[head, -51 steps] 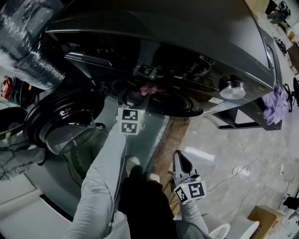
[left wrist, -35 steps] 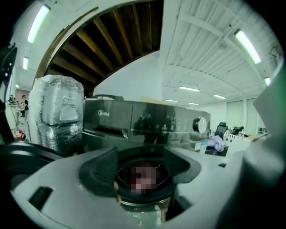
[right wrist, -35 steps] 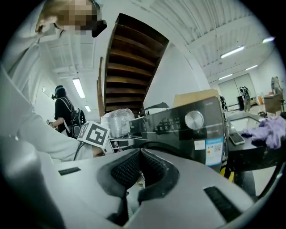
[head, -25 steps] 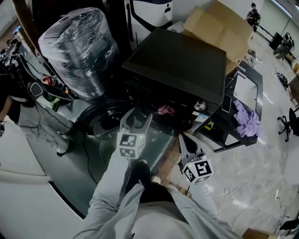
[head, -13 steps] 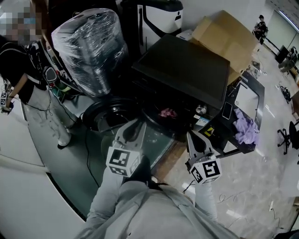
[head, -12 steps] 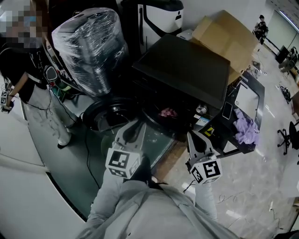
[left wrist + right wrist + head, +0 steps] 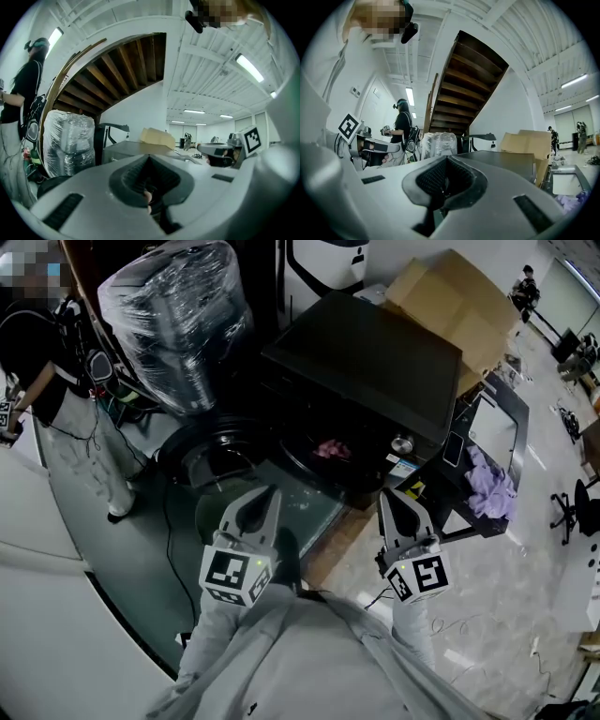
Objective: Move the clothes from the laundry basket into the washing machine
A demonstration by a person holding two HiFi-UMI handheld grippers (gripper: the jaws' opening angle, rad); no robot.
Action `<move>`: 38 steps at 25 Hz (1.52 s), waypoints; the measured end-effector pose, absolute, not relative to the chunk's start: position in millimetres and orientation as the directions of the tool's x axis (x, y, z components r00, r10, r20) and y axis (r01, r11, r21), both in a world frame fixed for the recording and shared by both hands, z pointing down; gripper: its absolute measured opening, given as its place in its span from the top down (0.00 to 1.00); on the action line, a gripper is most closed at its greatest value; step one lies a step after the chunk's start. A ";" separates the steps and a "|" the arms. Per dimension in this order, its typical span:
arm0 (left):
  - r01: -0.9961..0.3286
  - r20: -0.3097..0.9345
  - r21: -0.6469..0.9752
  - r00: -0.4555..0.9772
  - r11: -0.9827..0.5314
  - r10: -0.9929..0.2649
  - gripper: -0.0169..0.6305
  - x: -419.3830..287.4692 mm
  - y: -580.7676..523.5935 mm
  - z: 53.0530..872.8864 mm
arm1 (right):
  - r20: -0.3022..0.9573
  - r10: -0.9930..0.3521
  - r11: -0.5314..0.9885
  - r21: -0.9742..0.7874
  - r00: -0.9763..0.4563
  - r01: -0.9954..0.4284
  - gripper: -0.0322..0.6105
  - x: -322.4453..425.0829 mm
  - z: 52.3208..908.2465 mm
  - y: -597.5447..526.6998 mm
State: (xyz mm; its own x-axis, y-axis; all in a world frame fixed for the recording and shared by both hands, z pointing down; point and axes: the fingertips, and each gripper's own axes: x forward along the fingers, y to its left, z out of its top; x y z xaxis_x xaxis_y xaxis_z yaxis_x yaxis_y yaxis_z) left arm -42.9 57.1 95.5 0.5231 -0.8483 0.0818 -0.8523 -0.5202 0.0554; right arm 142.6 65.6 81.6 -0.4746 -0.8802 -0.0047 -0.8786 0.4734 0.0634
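Observation:
The black washing machine (image 7: 375,357) stands ahead with its round door (image 7: 211,454) swung open to the left. A pink garment (image 7: 330,448) lies inside the drum opening. Purple clothes (image 7: 492,482) are heaped on a black frame to the machine's right, and they also show in the right gripper view (image 7: 572,199). My left gripper (image 7: 263,504) hangs short of the drum; its jaws have just been closing and are now shut with nothing between them (image 7: 149,159). My right gripper (image 7: 390,504) is level beside it, to the right of the opening, jaws together and empty (image 7: 447,161).
A large plastic-wrapped bundle (image 7: 173,320) stands left of the machine, with flattened cardboard (image 7: 450,292) behind it. A person in dark clothes (image 7: 47,362) stands at the far left beside cables on the floor. A white curved wall edge (image 7: 56,615) lies at lower left.
The left gripper has drawn back out of the drum opening and risen, leaving the pink garment inside. The right gripper has risen too. The view has pulled up and away from the machine.

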 end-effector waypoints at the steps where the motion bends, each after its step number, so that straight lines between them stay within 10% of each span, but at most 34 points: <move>1: -0.853 0.087 0.041 0.521 -0.520 -0.849 0.95 -42.7 58.1 96.6 | -0.001 -0.880 0.475 0.063 -0.476 -0.878 0.92 142.6 83.0 66.0; 38: -0.880 0.092 -0.027 0.471 -0.475 -0.877 0.95 -57.5 70.8 95.4 | -0.014 -0.874 0.486 -0.027 -0.486 -0.874 0.92 134.8 96.1 83.9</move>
State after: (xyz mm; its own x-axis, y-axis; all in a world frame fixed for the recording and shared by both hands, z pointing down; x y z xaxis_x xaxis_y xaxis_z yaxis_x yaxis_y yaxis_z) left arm -57.5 70.8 95.4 0.4710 -0.8773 0.0922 -0.8795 -0.4751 -0.0272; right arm 134.8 83.9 96.1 -0.4858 -0.8740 -0.0141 -0.8735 0.4860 -0.0274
